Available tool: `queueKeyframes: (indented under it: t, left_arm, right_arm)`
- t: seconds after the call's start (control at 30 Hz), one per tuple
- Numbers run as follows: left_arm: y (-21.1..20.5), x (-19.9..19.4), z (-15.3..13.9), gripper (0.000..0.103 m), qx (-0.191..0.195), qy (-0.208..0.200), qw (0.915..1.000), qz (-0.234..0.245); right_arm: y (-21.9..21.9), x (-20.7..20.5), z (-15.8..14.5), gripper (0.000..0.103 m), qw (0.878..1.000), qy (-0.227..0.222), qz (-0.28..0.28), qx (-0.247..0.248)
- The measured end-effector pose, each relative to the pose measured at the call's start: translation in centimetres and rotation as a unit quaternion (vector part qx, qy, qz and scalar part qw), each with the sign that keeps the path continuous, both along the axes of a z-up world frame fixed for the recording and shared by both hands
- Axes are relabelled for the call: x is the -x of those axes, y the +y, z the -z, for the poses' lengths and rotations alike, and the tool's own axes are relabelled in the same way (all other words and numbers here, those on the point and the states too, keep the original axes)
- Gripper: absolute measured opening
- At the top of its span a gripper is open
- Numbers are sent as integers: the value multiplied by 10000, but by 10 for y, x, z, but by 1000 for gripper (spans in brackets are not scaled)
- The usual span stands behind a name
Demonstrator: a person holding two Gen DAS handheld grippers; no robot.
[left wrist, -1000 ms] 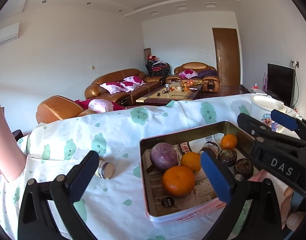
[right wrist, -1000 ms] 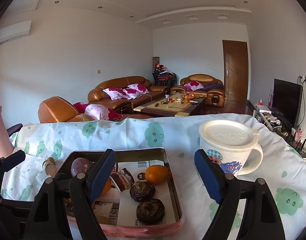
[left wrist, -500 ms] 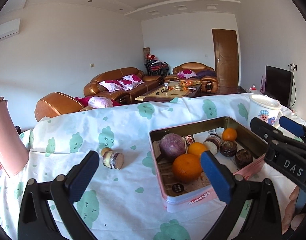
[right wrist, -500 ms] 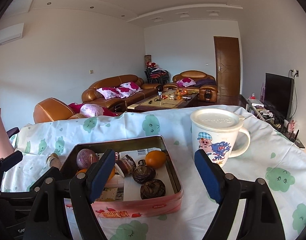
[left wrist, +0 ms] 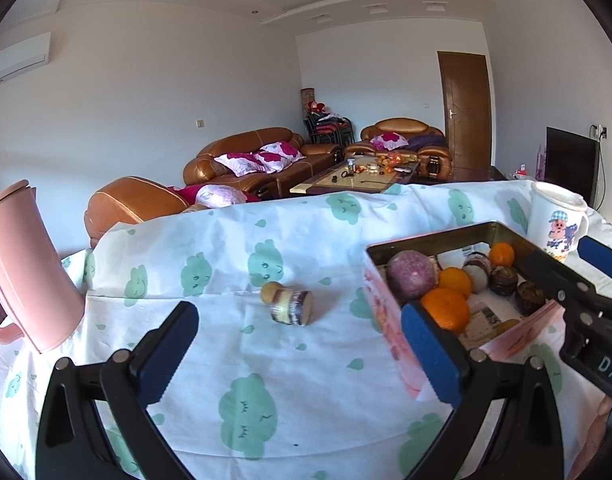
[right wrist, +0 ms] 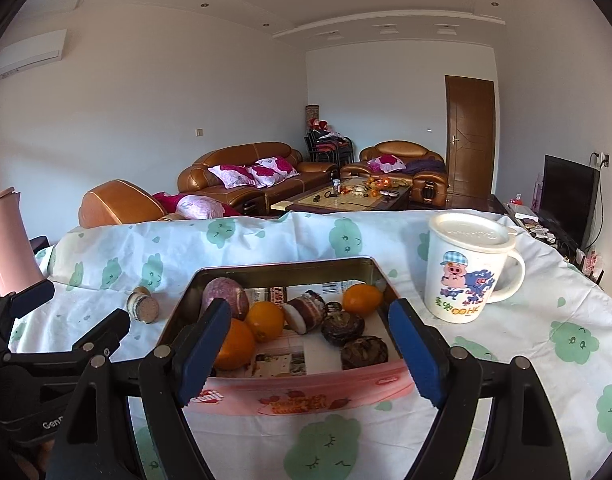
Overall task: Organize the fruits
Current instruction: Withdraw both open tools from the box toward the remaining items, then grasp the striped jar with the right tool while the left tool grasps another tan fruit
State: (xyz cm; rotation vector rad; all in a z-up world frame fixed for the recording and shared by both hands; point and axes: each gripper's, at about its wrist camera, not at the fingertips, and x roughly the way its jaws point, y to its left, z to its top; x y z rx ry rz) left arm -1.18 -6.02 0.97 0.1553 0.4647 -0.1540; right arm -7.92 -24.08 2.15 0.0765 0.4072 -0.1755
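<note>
We hold both claws released: left gripper (left wrist: 297,352) over cloud-print tablecloth (left wrist: 245,404), right gripper (right wrist: 310,348) w/ pink rectangular metal tin (right wrist: 306,394) of oranges (right wrist: 362,299) just ahead, white cartoon-pig mug (right wrist: 464,276) beside it.

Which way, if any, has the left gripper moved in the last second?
Yes: the left gripper has drawn back and leftward; the tin, earlier between its fingers, now sits off to the right.
</note>
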Motion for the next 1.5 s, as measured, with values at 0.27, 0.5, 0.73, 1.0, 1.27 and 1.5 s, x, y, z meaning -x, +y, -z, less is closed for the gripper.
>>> queueKeyframes:
  t: [0.27, 0.5, 0.73, 1.0, 1.27, 1.5]
  left_arm:
    - [74, -30, 5, 103, 15, 179, 9968, -784]
    - [118, -49, 7, 103, -92, 257, 9912, -1295]
    - [131, -59, 13, 103, -98, 606, 9861, -1546]
    - [136, -61, 13, 103, 13, 771, 9847, -1565]
    - [137, -61, 13, 103, 46, 810, 9844, -1564]
    - [135, -62, 16, 103, 16, 800, 9859, -1469]
  right_arm:
    - [52, -20, 1, 82, 9977, 133, -661, 22]
    - [108, -49, 8, 79, 9895, 467, -1341, 275]
    - [146, -105, 25, 60, 9736, 1269, -1862, 379]
    - [166, -159, 40, 60, 9615, 1889, -1892, 642]
    - [158, -178, 53, 46, 9509, 2370, -1948, 407]
    - [158, -135, 44, 46, 9571, 2041, -2041, 244]
